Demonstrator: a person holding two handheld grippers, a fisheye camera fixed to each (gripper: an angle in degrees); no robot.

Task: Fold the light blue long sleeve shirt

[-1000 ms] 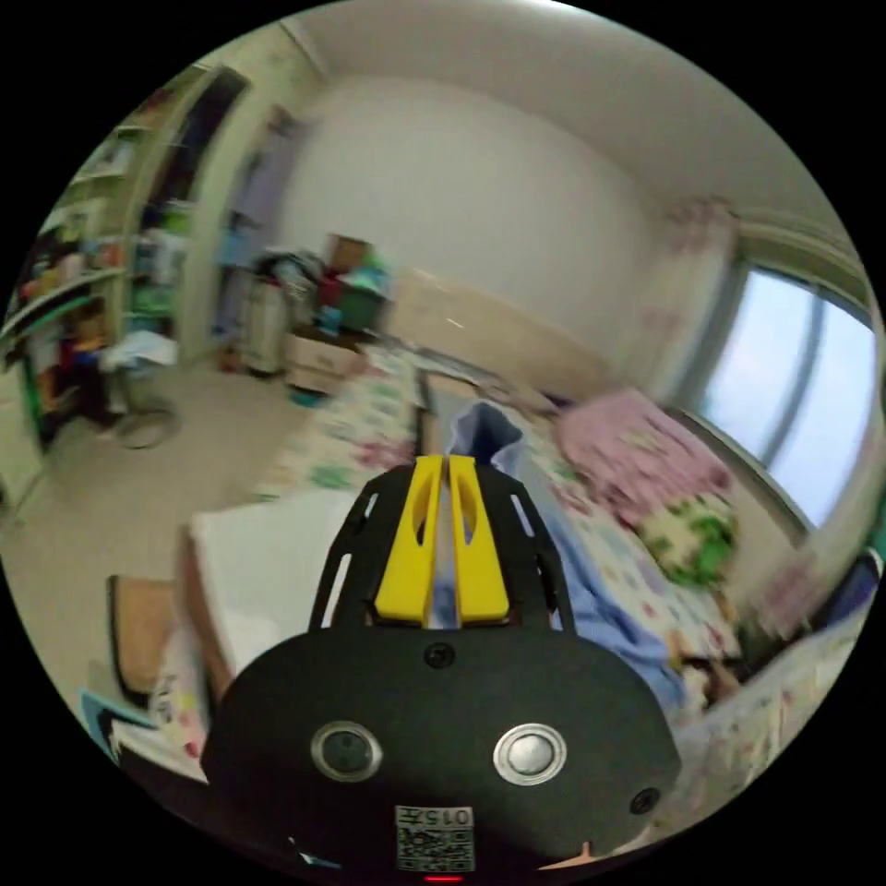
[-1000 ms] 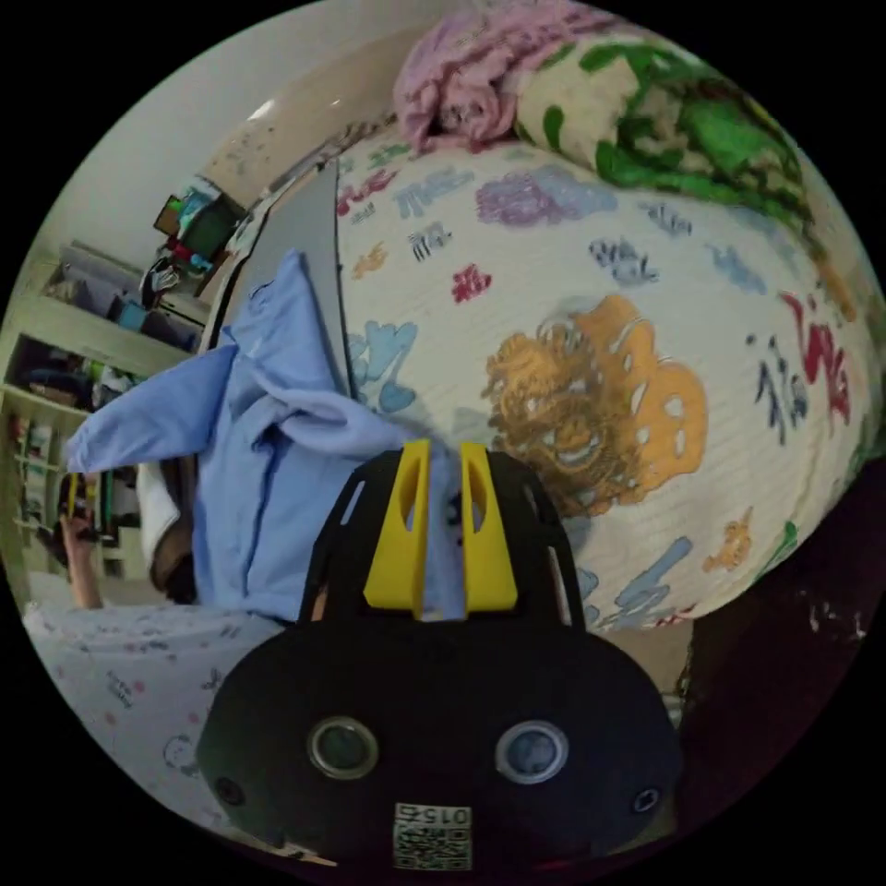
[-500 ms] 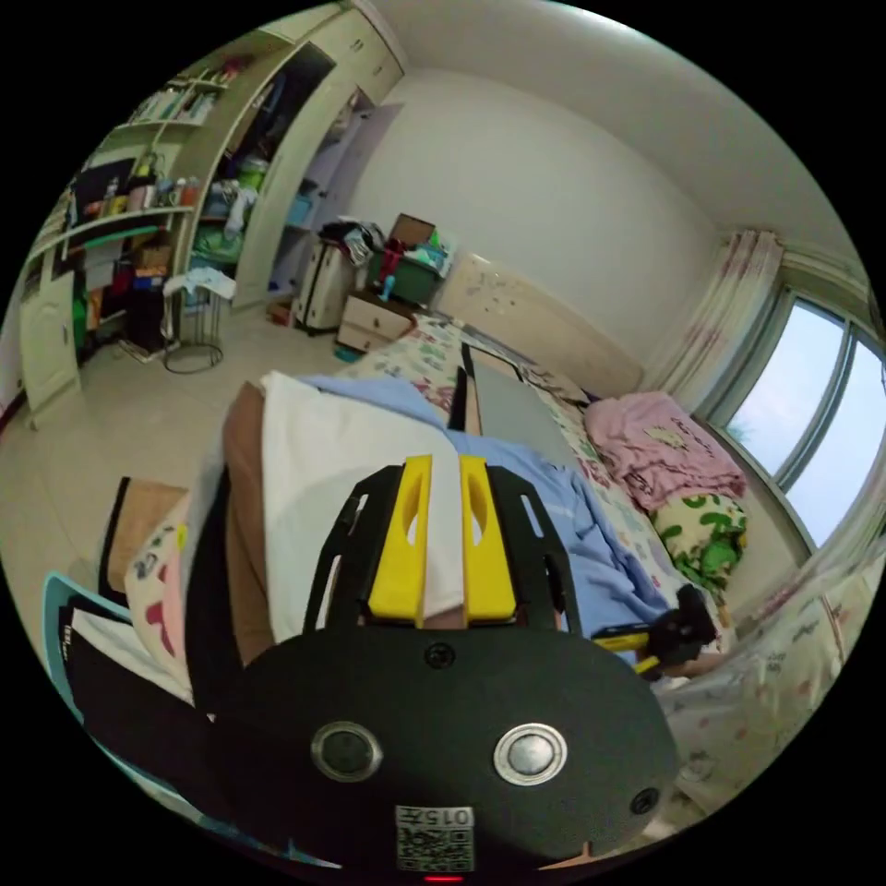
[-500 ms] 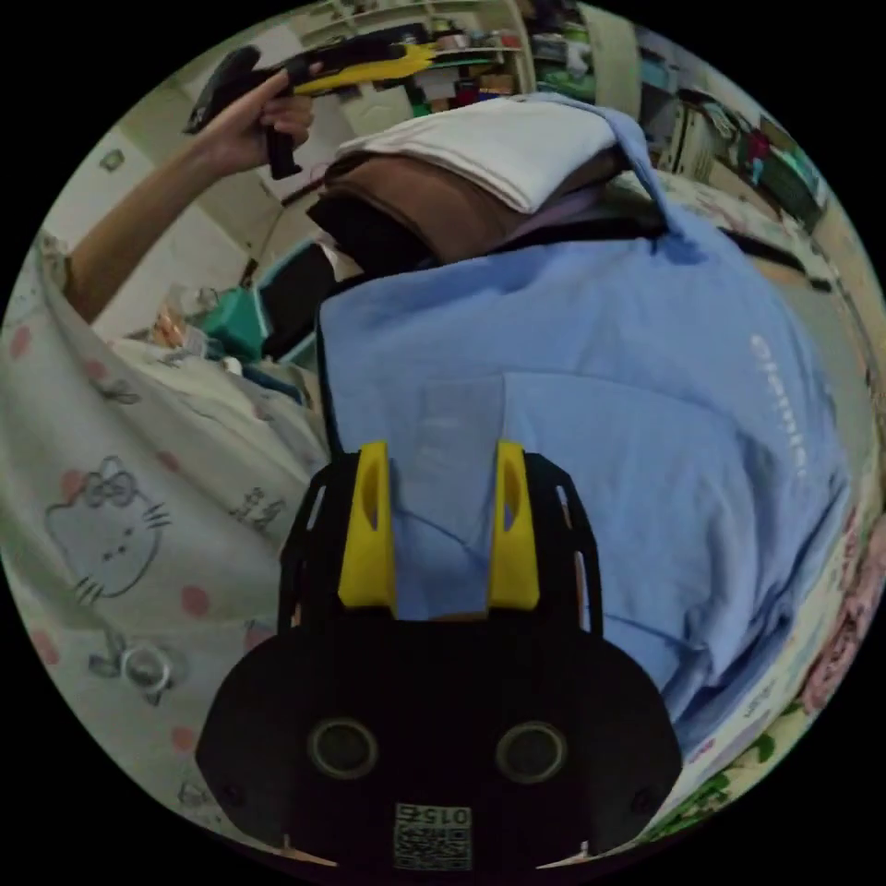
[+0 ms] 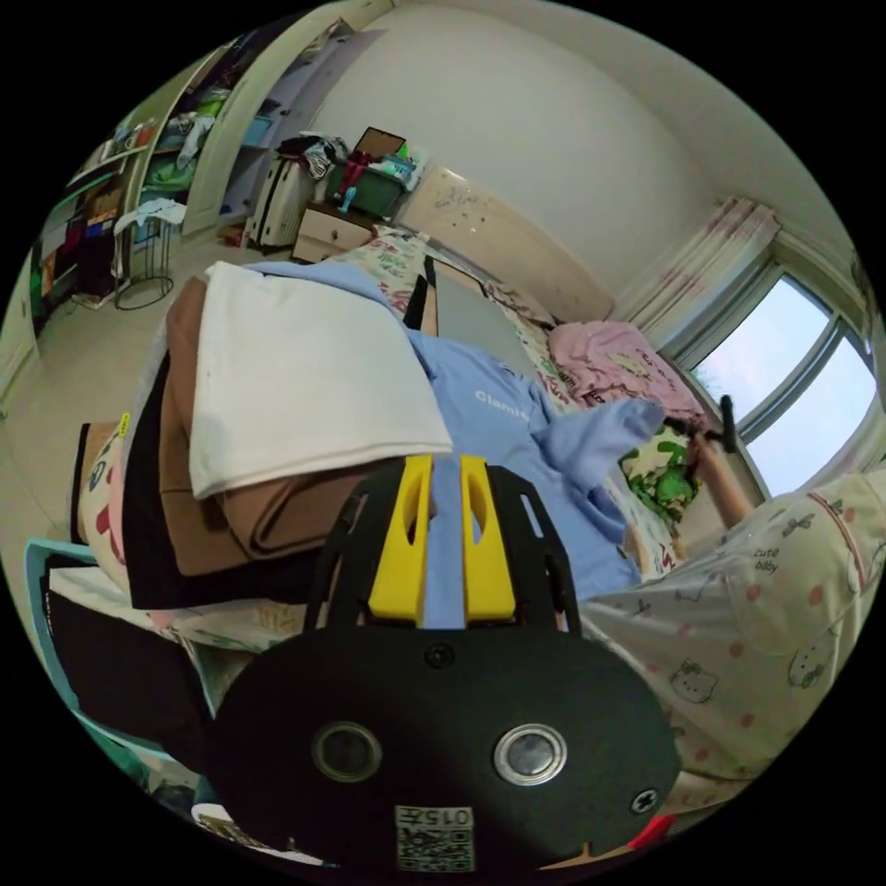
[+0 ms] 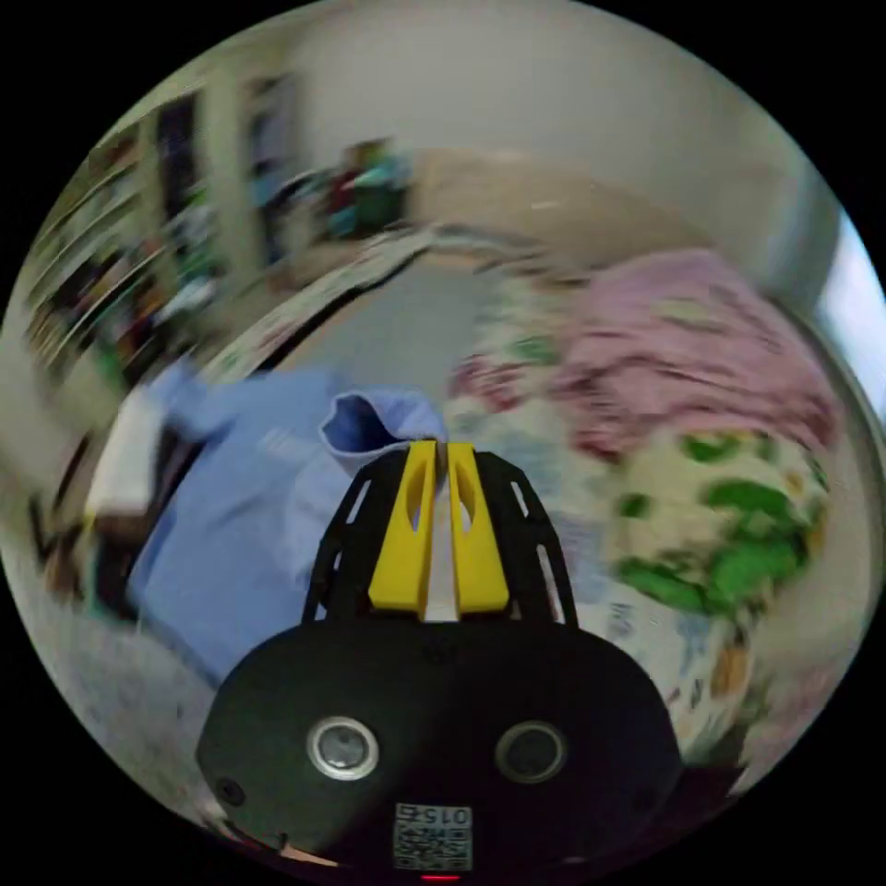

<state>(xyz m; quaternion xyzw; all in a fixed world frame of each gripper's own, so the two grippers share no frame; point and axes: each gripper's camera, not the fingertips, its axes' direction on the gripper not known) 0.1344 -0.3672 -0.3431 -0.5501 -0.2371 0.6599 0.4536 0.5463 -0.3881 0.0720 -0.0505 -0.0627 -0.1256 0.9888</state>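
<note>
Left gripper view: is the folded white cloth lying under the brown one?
No, the folded white cloth lies on top of the brown folded garment.

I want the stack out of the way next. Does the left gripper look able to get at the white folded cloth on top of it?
Probably yes, once freed. The white folded cloth lies uncovered atop the stack, just beside the left gripper. But its jaws are shut on the light blue shirt, so it would have to let go first.

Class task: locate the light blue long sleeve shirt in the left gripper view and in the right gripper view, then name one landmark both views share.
Left gripper view: light blue shirt spreads centre, right of the folded pile.
Right gripper view: shirt lies left of centre.
Shared landmark: pink blanket.
</note>
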